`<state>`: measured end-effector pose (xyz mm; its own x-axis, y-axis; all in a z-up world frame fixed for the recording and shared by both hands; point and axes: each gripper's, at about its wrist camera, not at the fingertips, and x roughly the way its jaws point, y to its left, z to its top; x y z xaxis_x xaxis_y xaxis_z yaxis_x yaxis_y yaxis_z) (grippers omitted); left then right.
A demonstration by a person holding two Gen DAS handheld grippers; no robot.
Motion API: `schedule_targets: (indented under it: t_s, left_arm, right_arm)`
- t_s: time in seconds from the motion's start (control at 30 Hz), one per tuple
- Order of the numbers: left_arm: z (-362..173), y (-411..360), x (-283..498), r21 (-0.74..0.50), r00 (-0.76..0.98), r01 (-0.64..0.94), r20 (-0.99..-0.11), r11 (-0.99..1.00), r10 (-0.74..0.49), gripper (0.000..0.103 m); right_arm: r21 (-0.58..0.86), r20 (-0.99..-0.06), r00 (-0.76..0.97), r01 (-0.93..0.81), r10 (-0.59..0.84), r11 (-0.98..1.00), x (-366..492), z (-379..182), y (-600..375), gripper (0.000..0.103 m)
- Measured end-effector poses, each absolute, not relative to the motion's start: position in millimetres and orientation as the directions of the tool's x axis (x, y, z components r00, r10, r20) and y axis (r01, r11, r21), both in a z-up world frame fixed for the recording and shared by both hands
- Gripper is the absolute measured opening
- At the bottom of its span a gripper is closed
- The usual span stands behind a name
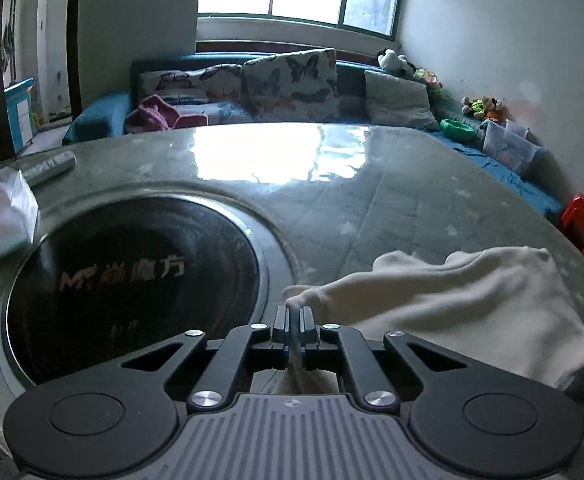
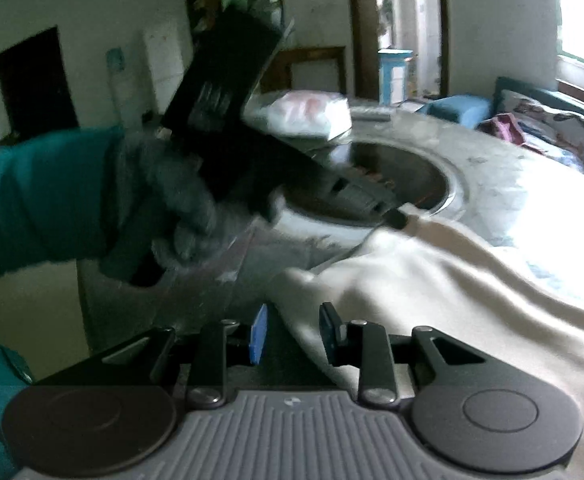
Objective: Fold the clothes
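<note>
cloth (image 1: 472, 312): cream, soft, rumpled, on grey table (image 1: 372, 184) right of black round hob (image 1: 132, 280) | left gripper (image 1: 293, 320): clenched on cloth edge | right gripper (image 2: 294, 334): released, over cloth's near edge | gloved hand (image 2: 172, 200), teal sleeve (image 2: 40, 196)

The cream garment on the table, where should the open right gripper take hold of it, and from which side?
Probably the near edge of the cream garment, just ahead of the right gripper, approaching low from the table's rim. That edge lies loose and rumpled there, while the left gripper already pinches a far corner.
</note>
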<state>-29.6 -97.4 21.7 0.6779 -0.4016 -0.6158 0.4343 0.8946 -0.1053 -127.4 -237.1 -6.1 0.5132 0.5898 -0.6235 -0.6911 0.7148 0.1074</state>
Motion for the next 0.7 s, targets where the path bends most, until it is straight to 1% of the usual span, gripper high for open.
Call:
schedule_targets:
  t_s: [0.1,0.2,0.33,0.4,0.53,0.7]
  left_arm:
    - [15,-95,-27,-0.102,0.672,0.422,-0.631,0.901,-0.387,0.009]
    - [23,-97,-33,-0.090,0.697,0.398,-0.617,0.913,-0.364,0.009]
    - [37,-103,-52,-0.093,0.709,0.444,-0.572,0.891,-0.413,0.009]
    - [38,-112,-62,-0.092,0.684,0.496,-0.571,0.863,-0.454,0.009]
    - [27,-128,-75,-0.103,0.628,0.560,-0.593,0.822,-0.503,0.009]
    - [12,-131,-81,-0.094,0.609,0.562,-0.625,0.821,-0.489,0.009]
  right_arm:
    - [0.101,-0.605,0.577,-0.628,0.549,0.771,-129,3,-261,0.029]
    - [0.093,-0.605,0.640,-0.534,0.473,0.841,-133,6,-286,0.029]
    - [0.098,-0.612,0.699,-0.399,0.371,0.912,-144,3,-320,0.029]
    - [0.094,-0.617,0.718,-0.340,0.323,0.936,-150,1,-335,0.029]
    - [0.086,-0.623,0.736,-0.271,0.264,0.959,-166,-5,-354,0.029]
    - [0.087,-0.645,0.730,-0.224,0.226,0.971,-180,-14,-364,0.029]
